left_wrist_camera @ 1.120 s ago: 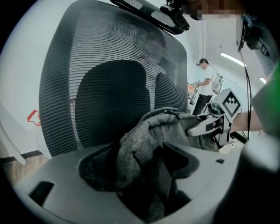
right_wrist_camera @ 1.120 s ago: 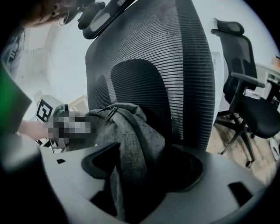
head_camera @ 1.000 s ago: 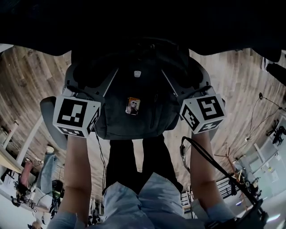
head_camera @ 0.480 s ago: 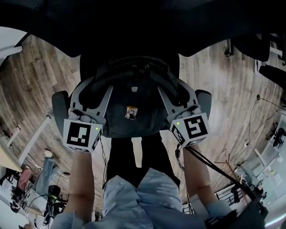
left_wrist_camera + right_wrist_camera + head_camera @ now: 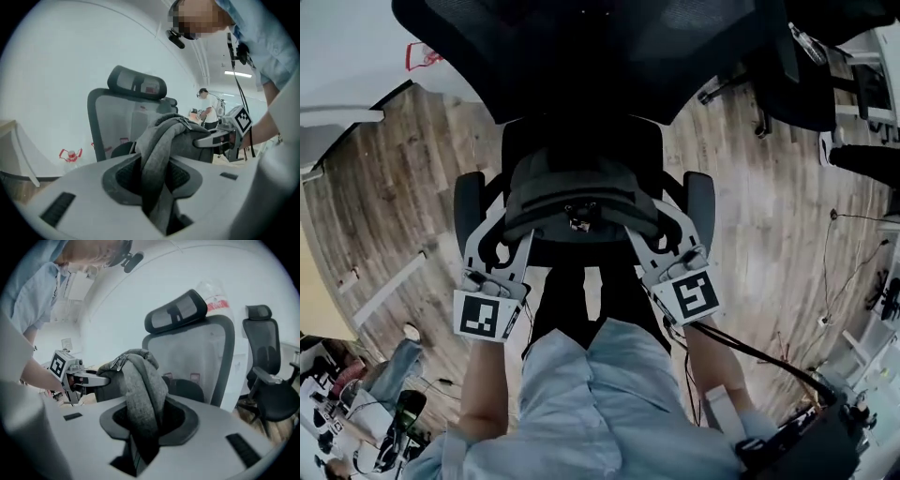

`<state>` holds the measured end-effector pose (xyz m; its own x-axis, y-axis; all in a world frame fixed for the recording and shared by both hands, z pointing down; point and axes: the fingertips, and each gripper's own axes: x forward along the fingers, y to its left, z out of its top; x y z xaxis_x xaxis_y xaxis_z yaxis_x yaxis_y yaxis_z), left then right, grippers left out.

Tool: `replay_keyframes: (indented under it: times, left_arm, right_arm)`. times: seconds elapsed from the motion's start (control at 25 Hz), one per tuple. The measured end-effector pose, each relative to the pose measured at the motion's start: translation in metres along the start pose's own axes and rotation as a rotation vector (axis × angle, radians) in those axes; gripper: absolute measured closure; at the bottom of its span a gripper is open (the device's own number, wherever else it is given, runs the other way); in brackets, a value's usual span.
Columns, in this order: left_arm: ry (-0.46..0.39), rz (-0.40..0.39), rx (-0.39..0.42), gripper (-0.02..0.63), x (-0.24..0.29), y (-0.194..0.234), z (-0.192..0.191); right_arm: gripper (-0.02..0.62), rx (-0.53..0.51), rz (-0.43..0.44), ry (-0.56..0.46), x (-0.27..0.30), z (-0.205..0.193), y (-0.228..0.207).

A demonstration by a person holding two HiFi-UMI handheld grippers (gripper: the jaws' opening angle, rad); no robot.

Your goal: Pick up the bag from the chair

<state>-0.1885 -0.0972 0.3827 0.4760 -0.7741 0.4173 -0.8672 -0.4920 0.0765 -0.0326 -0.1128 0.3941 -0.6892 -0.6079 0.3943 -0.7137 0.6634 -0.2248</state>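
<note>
A dark grey bag [image 5: 579, 186] hangs between my two grippers, over the seat of a black mesh office chair [image 5: 581, 56]. My left gripper [image 5: 499, 251] is shut on one grey strap [image 5: 157, 154], which runs up between its jaws to the bag's top. On the other side my right gripper [image 5: 661, 242] is shut on the other strap [image 5: 140, 390]. In the left gripper view the left gripper [image 5: 155, 185] faces the chair's back [image 5: 123, 123]. The right gripper [image 5: 143, 427] sees the same chair [image 5: 201, 350] from its own side. Whether the bag's underside touches the seat is hidden.
The chair's armrests [image 5: 469, 202] [image 5: 700, 195] flank the bag. A second black chair [image 5: 806, 75] [image 5: 268, 376] stands to the right. Wooden floor [image 5: 384, 206] lies all round, with cables [image 5: 853, 234] at the right. A person [image 5: 205, 99] stands in the background.
The bag and both grippers now sit farther from the head camera and closer together. The chair's back and both armrests have come into view. Both grippers stay shut on the straps.
</note>
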Motion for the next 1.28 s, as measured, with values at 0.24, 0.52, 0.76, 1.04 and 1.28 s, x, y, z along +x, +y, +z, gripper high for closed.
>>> replay_keyframes:
  times: [0.24,0.52,0.76,1.04,1.28]
  left_arm:
    - [-0.103,0.036,0.07,0.491,-0.022,0.001,0.079]
    - [-0.176,0.075,0.09,0.491,-0.046,0.009,0.181]
    - [-0.227,0.11,0.13,0.486,-0.076,0.012,0.225]
    - [-0.251,0.121,0.129,0.486,-0.077,0.003,0.229]
    - [-0.201,0.122,0.126,0.486,-0.068,-0.006,0.263]
  right_arm:
    - [0.499,-0.112,-0.008,-0.105,-0.023,0.085,0.008]
    - [0.495,-0.166,-0.061,-0.134,-0.047,0.185,0.012]
    - [0.492,-0.227,-0.085,-0.214,-0.062,0.229,0.033]
    - [0.495,-0.258,-0.115,-0.253,-0.074,0.232,0.033]
    - [0.494,-0.224,-0.109,-0.23,-0.086,0.261,0.016]
